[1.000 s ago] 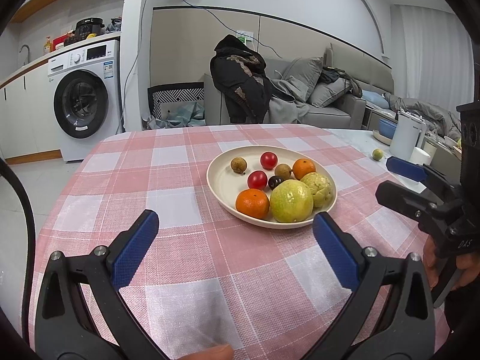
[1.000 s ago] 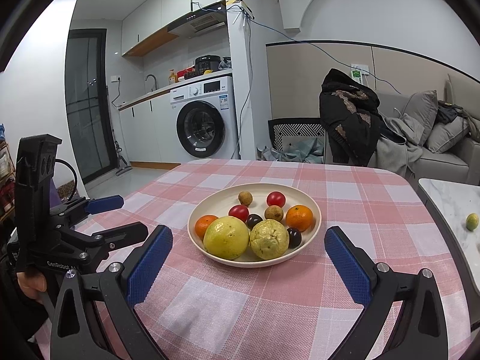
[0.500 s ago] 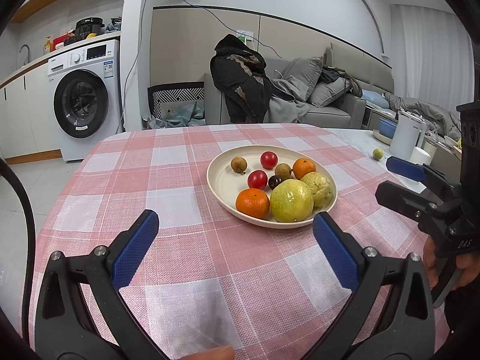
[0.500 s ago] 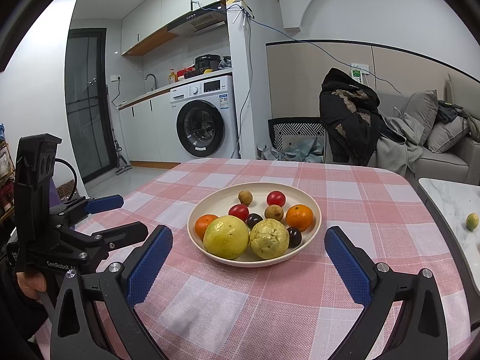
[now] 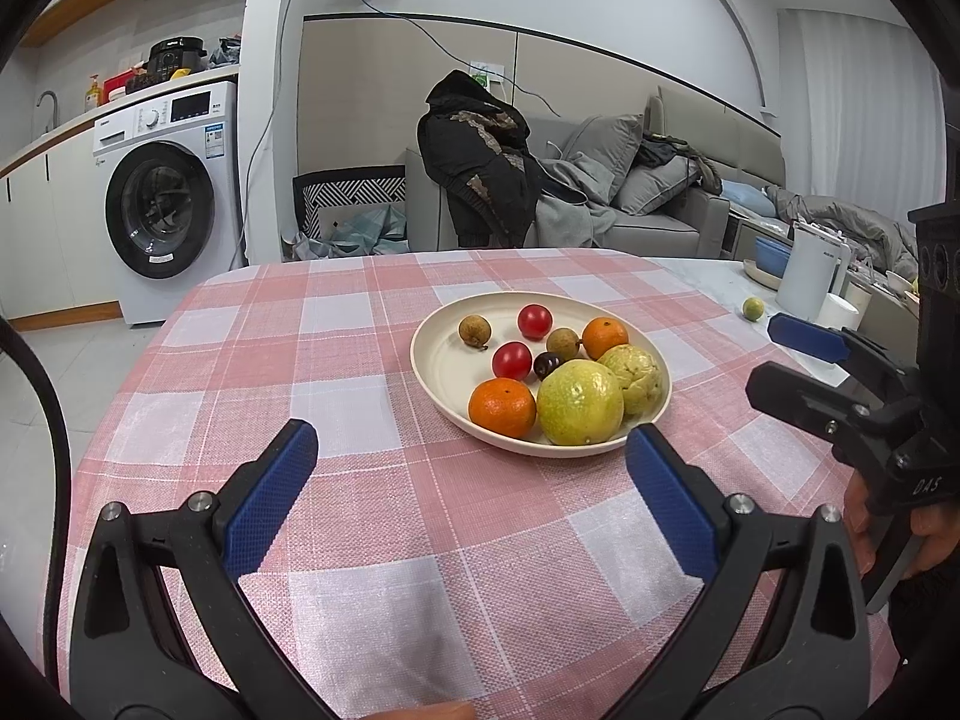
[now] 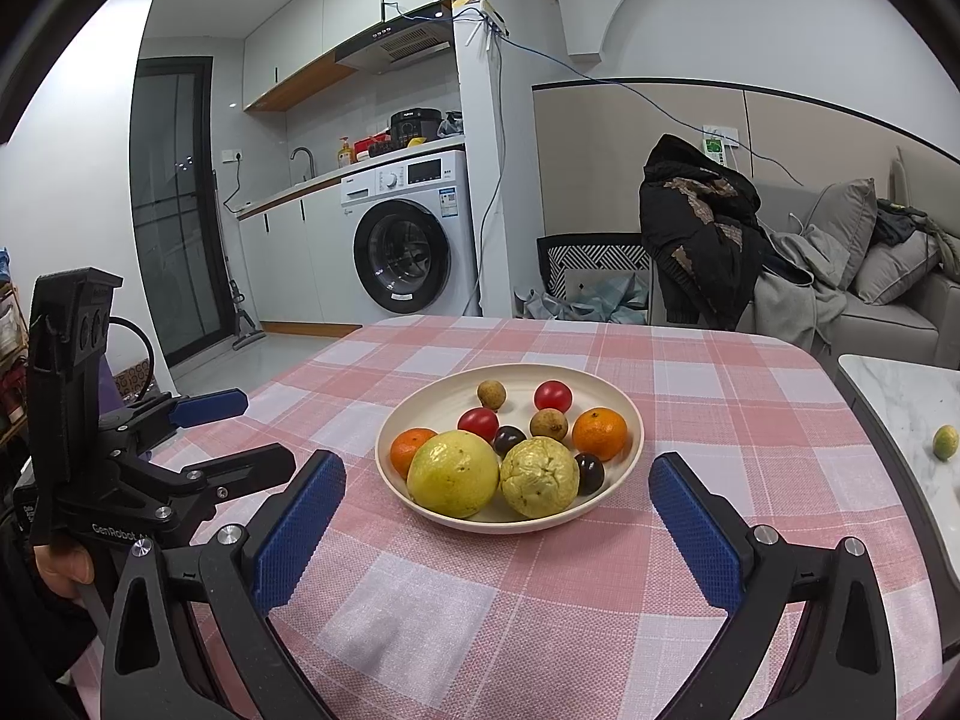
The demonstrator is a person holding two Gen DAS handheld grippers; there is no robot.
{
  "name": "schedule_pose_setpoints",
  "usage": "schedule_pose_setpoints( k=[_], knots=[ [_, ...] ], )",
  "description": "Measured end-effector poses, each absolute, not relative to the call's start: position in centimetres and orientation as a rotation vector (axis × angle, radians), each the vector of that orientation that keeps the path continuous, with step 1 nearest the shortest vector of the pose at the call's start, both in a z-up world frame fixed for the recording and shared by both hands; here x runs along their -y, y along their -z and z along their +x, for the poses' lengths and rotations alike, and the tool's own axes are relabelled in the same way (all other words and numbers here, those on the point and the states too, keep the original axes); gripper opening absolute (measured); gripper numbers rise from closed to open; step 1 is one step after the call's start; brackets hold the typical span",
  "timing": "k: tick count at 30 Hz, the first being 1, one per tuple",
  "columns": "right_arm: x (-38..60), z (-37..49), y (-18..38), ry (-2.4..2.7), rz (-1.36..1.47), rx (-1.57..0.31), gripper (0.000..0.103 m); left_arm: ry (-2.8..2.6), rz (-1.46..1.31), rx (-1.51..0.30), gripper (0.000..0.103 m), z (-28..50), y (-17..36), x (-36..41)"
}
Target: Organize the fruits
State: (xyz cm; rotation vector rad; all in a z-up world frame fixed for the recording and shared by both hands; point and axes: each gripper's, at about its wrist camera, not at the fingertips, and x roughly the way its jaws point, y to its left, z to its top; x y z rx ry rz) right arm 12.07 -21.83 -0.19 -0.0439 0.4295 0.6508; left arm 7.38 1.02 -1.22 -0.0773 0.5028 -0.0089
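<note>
- Left gripper (image 5: pixel 471 468): fingers spread wide, holding nothing, low over the worktop (image 5: pixel 336 360). Unchanged from a second ago.
- Right gripper (image 6: pixel 497 498): fingers likewise wide apart and empty; no shift over the same second. Both tools idle, so no fruit has moved in that span.
- Plate (image 6: pixel 420 414): just ahead of the right fingers, centred between them; ahead and right of the left fingers.
- Fruit on plate, nearest first: a large yellow-green fruit (image 6: pixel 453 473) and a knobbly pale one (image 6: pixel 539 477) touching; two oranges (image 6: pixel 599 433); two dark plums (image 6: pixel 589 473); two red tomatoes (image 6: pixel 478 423); two brown longans (image 6: pixel 491 394) at the back.
- Stray green fruit (image 6: pixel 944 442): far right of the right fingers, off the cloth on a marble top, well apart from the plate.
- Judgement: scene fits either a plate about to be sorted or nearly filled; only the stray lies outside.
</note>
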Motion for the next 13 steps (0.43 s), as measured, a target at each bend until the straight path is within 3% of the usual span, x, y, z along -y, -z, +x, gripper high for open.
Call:
schedule_pose_setpoints(
  k=[13],
  knots=[
    [21.86,12.04,0.15,-0.651,-0.044,-0.43,0.103,0.011,-0.077,-0.497,0.102,7.34,0.94,-0.58]
  ],
)
